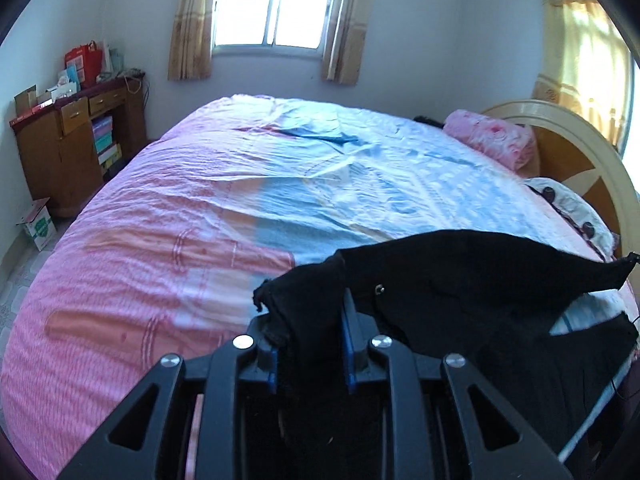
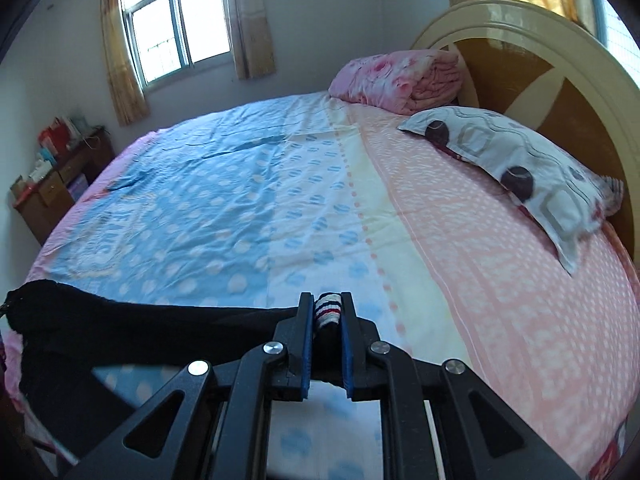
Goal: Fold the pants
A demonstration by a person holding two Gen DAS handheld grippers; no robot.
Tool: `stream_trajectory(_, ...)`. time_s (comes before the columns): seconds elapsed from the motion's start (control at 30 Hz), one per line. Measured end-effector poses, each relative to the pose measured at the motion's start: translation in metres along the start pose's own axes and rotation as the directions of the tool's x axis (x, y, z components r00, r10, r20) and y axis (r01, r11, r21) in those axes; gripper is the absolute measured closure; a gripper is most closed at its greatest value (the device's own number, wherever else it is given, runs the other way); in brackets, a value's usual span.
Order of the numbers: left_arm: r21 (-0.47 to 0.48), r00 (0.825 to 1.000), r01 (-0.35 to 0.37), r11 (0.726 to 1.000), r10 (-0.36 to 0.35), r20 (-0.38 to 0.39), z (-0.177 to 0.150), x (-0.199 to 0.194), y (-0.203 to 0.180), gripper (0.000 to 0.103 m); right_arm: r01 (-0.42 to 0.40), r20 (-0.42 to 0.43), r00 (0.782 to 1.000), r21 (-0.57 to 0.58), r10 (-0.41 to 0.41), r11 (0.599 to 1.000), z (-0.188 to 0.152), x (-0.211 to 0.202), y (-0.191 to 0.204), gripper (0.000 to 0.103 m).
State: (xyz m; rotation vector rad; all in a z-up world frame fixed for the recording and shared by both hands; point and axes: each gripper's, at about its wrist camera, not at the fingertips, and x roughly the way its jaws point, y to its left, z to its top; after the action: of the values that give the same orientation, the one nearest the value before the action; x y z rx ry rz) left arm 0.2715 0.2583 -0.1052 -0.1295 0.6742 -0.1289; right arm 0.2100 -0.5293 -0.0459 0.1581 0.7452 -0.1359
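Black pants [image 1: 472,280] hang stretched between my two grippers over the near edge of the bed. My left gripper [image 1: 308,300] is shut on one bunched end of the pants, and the cloth covers its fingertips. The rest runs off to the right, with a small metal button showing. In the right wrist view the pants [image 2: 120,320] run off to the left. My right gripper [image 2: 327,308] is shut on the striped white, navy and red cuff [image 2: 328,310] of the pants, held above the sheet.
The bed [image 1: 200,200] has a pink and blue dotted sheet [image 2: 240,200]. A folded pink blanket [image 2: 400,76] and a patterned pillow [image 2: 512,168] lie by the round headboard [image 2: 560,60]. A wooden cabinet [image 1: 76,140] with boxes stands at far left below a window [image 1: 276,4].
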Motion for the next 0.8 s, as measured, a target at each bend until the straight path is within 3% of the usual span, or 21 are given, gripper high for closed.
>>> stream_trajectory(0.17, 0.029, 0.997, 0.053, 0.998, -0.054, 0.045, -0.042, -0.034, 0.0, 0.079, 0.011, -0.023, 1.0, 0.038, -0.01, 0.999, -0.056, -0.033, -0.017, 0.091)
stream_trajectory(0.37, 0.072, 0.999, 0.047, 0.996, -0.048, 0.01, -0.089, -0.047, -0.005, 0.076, 0.04, -0.095, 0.995, 0.087, -0.031, 0.995, -0.113, -0.043, -0.035, 0.091)
stream_trajectory(0.47, 0.09, 1.0, 0.025, 0.996, -0.023, -0.022, -0.111, -0.048, -0.004, 0.067, 0.057, -0.146, 0.988, 0.083, -0.044, 0.995, -0.136, -0.039, -0.037, 0.091)
stream_trajectory(0.53, 0.085, 1.0, 0.006, 0.996, -0.004, -0.026, -0.121, -0.052, -0.001, 0.056, 0.072, -0.161, 0.985, 0.069, -0.06, 0.995, -0.144, -0.037, -0.037, 0.09)
stream_trajectory(0.6, 0.076, 1.0, -0.014, 0.997, 0.015, -0.018, -0.129, -0.057, 0.003, 0.038, 0.076, -0.165, 0.984, 0.075, -0.063, 0.994, -0.149, -0.038, -0.038, 0.085)
stream_trajectory(0.63, 0.073, 1.0, -0.017, 0.997, 0.018, -0.013, -0.132, -0.062, 0.005, 0.036, 0.079, -0.166, 0.984, 0.083, -0.065, 0.993, -0.151, -0.039, -0.039, 0.083)
stream_trajectory(0.7, 0.058, 1.0, -0.004, 0.998, 0.005, -0.017, -0.14, -0.07, 0.008, 0.033, 0.104, -0.156, 0.984, 0.093, -0.088, 0.99, -0.154, -0.045, -0.041, 0.067)
stream_trajectory(0.8, 0.054, 1.0, -0.012, 0.998, 0.014, -0.028, -0.152, -0.078, 0.01, 0.032, 0.176, -0.116, 0.98, 0.1, -0.165, 0.979, -0.156, -0.064, -0.039, 0.064)
